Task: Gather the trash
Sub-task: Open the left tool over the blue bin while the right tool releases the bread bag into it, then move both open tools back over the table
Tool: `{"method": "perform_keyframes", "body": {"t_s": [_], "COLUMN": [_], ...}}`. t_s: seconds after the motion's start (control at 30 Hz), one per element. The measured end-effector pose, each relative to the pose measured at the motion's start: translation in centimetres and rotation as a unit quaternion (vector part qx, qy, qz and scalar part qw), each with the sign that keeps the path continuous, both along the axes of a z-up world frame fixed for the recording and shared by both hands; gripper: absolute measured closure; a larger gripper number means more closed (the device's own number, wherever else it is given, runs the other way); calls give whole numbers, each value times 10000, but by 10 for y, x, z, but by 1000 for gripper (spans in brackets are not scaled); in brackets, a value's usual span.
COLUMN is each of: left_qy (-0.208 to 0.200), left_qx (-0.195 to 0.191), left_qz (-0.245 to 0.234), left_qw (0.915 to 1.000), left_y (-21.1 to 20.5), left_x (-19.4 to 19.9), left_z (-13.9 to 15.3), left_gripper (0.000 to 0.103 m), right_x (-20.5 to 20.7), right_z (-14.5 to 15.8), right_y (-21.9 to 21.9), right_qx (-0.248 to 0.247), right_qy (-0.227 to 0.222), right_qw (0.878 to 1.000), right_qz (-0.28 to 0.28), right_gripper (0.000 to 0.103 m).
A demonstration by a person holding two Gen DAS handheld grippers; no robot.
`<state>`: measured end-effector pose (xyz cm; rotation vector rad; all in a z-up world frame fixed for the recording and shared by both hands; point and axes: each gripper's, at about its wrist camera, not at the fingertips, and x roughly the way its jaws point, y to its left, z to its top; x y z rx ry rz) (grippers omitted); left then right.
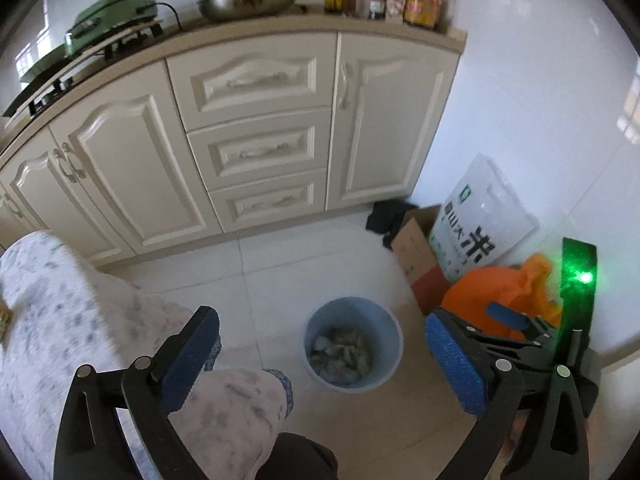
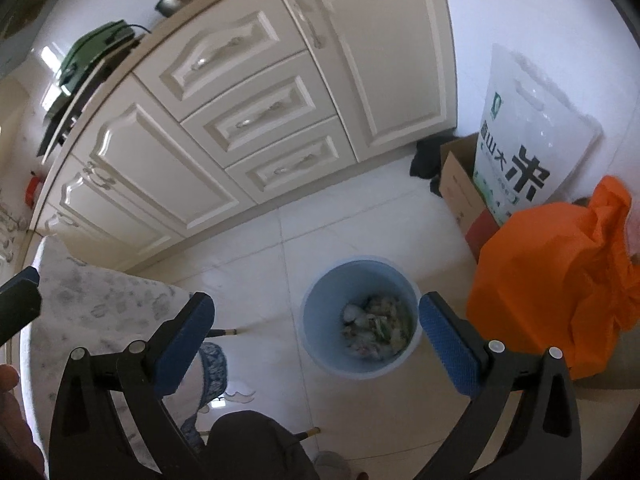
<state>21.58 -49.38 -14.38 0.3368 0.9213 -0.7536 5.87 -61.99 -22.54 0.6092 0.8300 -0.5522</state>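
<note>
My left gripper (image 1: 320, 364) stands with its blue-padded jaws spread wide and nothing between them; my right gripper (image 2: 316, 340) is likewise spread wide and empty. Both point steeply down at the floor.

The landmark is the blue bin (image 1: 352, 312) (image 2: 320, 312), which stands upright on the pale floor tiles (image 1: 280, 264). The trash (image 1: 340, 354) (image 2: 376, 328), a crumpled heap of pale and greenish scraps, lies inside the bin at its bottom. In both wrist views the bin shows between the open fingers, below them and apart from the pads.

Beyond the bin runs the cream cabinet (image 1: 256, 120) with three drawers. To the right of the bin, near the wall, sits an orange bag (image 2: 560, 288), just beside a cardboard box (image 2: 460, 188) and a white rice sack (image 2: 528, 136) that leans on the wall. Left of the bin, a round table under a speckled cloth (image 1: 80, 312) fills the near corner. In the left wrist view my right gripper appears to the right of the bin, in front of the orange bag.
</note>
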Motion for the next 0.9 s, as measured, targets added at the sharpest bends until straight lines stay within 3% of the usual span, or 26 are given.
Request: {"method": "perform_keyframes", "body": {"t_s": [0.27, 0.53, 0.9], "left_qy": [-408, -825, -1430], "left_qx": [-624, -1059, -1368], "left_qz": [220, 600, 1269], "left_qw": [9970, 9891, 9720], "left_y": [109, 212, 338], "left_x": [-32, -62, -117], "left_z": [55, 93, 119], "left_gripper": [1, 1, 1], "right_x": [13, 42, 76], "right_z": [61, 112, 139], "right_y": [56, 132, 230], "right_qx": [-459, -824, -1081], "right_qy": [-391, -748, -939], "right_qw": [9975, 9888, 9715], "right_qz": [367, 992, 1892], "right_gripper": [0, 0, 0]}}
